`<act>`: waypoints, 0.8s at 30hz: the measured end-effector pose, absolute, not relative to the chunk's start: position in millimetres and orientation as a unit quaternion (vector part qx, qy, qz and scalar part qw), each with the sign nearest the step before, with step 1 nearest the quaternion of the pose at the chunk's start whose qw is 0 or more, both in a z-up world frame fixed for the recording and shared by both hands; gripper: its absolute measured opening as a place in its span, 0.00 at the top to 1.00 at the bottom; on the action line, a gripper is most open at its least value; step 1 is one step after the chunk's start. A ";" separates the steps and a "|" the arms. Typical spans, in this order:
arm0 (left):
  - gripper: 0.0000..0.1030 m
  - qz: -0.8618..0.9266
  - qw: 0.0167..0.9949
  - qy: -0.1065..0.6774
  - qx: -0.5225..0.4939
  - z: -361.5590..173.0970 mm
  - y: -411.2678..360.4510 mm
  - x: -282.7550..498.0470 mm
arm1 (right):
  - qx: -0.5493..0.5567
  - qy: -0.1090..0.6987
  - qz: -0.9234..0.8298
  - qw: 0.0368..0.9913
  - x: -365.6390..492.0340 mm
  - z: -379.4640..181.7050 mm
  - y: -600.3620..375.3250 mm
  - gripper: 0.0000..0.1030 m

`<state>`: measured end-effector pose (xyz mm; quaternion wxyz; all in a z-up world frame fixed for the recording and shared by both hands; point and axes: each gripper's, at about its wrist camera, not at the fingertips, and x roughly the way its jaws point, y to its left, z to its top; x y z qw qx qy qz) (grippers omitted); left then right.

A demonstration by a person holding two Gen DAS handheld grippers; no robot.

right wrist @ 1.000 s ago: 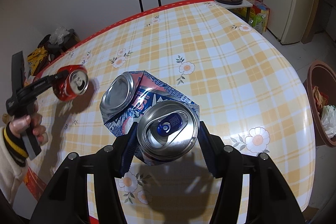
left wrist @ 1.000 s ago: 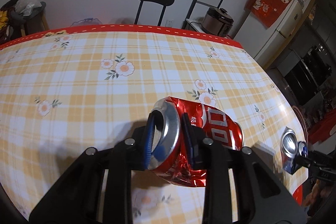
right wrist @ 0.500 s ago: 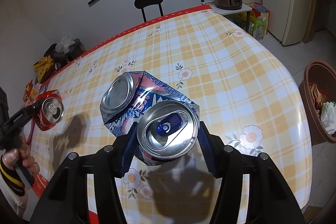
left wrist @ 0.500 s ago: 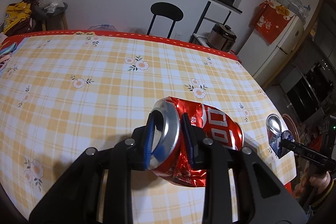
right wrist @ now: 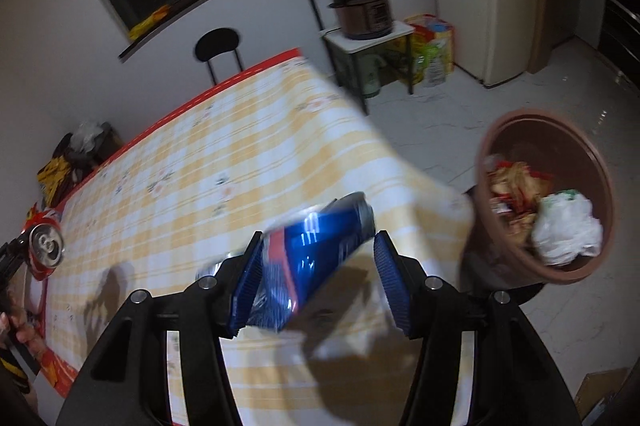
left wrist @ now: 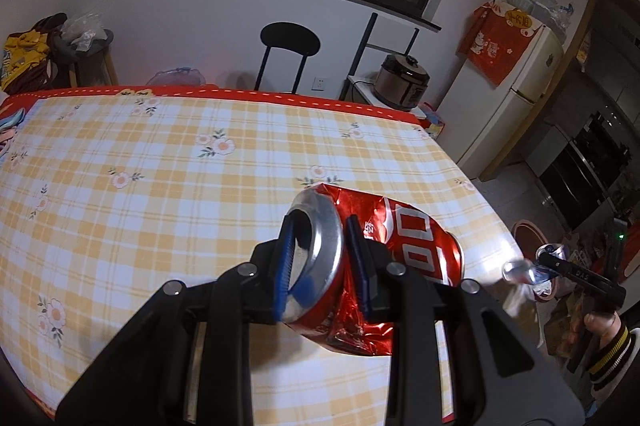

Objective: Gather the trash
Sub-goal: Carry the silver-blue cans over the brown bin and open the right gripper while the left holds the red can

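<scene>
Clamping the crushed red can by its silver end, my left gripper held it over the near table. From the right wrist, my right gripper was closing, the blue can tilted against its left pad, the brown bin right.

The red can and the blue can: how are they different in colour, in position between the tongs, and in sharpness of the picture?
The red can is red with white marks; the blue can is dark blue.
The red can is clamped at its silver end by the left tongs; the blue can lies tilted between the closing right tongs, with a gap at one pad.
The red can looks sharp; the blue can is blurred.
Both are crushed.
</scene>
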<state>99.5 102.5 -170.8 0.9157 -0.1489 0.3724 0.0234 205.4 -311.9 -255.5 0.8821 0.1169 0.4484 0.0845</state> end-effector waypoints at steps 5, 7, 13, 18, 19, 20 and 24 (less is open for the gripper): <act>0.72 0.011 0.916 0.373 -0.151 -173.7 65.6 114.9 | 0.124 0.462 0.078 0.875 218.9 -268.2 -368.5 0.62; 0.72 0.005 0.915 0.372 -0.157 -175.9 50.1 119.3 | 0.118 0.458 0.092 0.876 220.1 -266.2 -376.0 0.62; 0.72 -0.012 0.913 0.376 -0.158 -181.3 19.1 126.4 | 0.103 0.454 0.112 0.878 223.5 -258.2 -375.7 0.62; 0.72 -0.015 0.915 0.371 -0.156 -177.8 11.3 125.7 | 0.109 0.438 0.126 0.884 220.5 -245.2 -376.8 0.63; 0.72 -0.015 0.916 0.369 -0.157 -176.9 10.4 125.3 | 0.109 0.434 0.127 0.885 220.6 -241.5 -377.6 0.63; 0.72 -0.014 0.916 0.368 -0.158 -176.1 10.2 125.2 | 0.108 0.431 0.127 0.887 220.3 -237.7 -378.4 0.63; 0.72 -0.015 0.917 0.365 -0.158 -173.7 8.8 124.7 | 0.103 0.415 0.119 0.896 222.2 -223.3 -391.0 0.63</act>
